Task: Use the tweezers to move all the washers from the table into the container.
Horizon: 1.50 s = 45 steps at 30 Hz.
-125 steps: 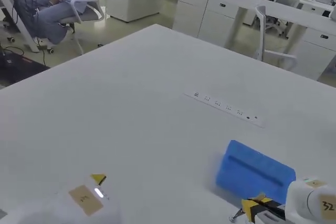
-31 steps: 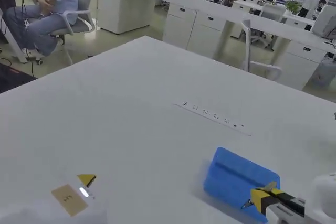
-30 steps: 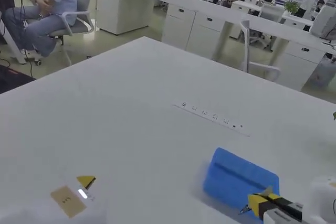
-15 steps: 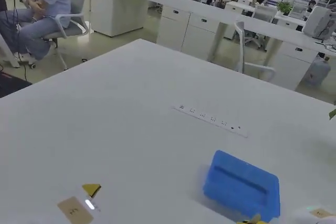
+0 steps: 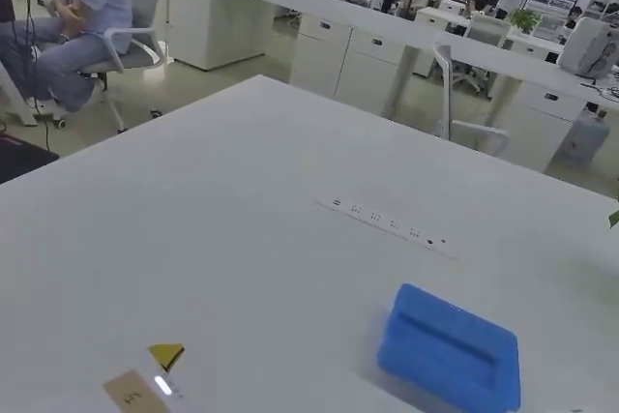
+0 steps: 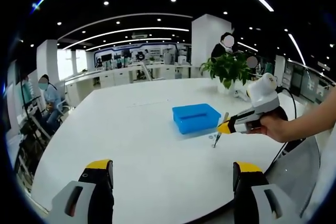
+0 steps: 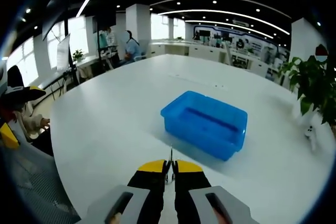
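Blue plastic container (image 7: 205,123) looks empty, no washers moved yet; right gripper (image 7: 169,167) pinches metal tweezers (image 7: 170,155), left gripper (image 6: 172,166) gapes empty.

the container (image 5: 450,355) is plain bright blue on a white table (image 5: 242,200). the left gripper (image 6: 173,166) and right gripper (image 7: 169,165) have yellow tips over black and grey. the thin tweezers (image 7: 170,154) look silvery, perhaps. the plant (image 6: 228,69) is green.
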Tool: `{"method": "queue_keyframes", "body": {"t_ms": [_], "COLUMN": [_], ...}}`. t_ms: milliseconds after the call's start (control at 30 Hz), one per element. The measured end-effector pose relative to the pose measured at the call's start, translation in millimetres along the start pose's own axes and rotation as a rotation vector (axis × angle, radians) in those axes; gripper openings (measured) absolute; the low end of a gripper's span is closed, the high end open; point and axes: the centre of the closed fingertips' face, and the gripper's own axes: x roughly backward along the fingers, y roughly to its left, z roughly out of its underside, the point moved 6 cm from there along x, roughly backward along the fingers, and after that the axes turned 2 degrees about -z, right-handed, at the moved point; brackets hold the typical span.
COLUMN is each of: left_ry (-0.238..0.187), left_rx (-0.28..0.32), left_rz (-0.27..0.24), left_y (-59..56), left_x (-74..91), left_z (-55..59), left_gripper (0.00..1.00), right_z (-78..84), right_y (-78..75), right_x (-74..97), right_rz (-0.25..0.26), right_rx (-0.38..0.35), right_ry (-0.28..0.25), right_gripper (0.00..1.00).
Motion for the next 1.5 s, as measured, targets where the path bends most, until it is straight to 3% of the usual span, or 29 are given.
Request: {"method": "queue_keyframes", "body": {"t_ms": [200, 667, 833, 1100, 1167, 1367, 1500], "left_ry": [0.006, 0.008, 0.016, 0.016, 0.017, 0.015, 0.015], "left_rx": [0.003, -0.010, -0.012, -0.011, -0.013, -0.013, -0.007], "left_rz": [-0.009, -0.012, -0.013, -0.021, -0.022, -0.034, -0.044], "left_y": [2.8, -0.3, -1.3, -0.5, -0.7, 2.3, 5.0], "left_x": [1.3, 1.6, 1.0, 2.2, 2.5, 3.5, 5.4], "left_z": [1.9, 0.1, 1.6, 1.0, 1.4, 2.2, 2.8], "left_gripper": [0.97, 0.97, 0.97, 0.96, 0.96, 0.96, 0.96], "right_z": [-2.8, -0.8, 0.2, 1.8, 1.8, 2.1, 2.5], "right_y": [-6.2, -4.5, -6.1, -3.5, -1.6, 7.3, 14.7], "right_x": [-2.7, -0.2, -1.2, -1.4, -1.9, -2.3, -3.2], "right_rz": [0.017, 0.010, 0.005, -0.001, -0.005, 0.001, -0.031], "right_rx": [-0.063, -0.082, -0.136, -0.119, -0.091, 0.174, 0.225], "right_ry": [-0.013, -0.022, -0.033, -0.028, -0.024, 0.006, 0.020], "right_gripper": [0.02, 0.02, 0.02, 0.02, 0.02, 0.01, 0.01]}}
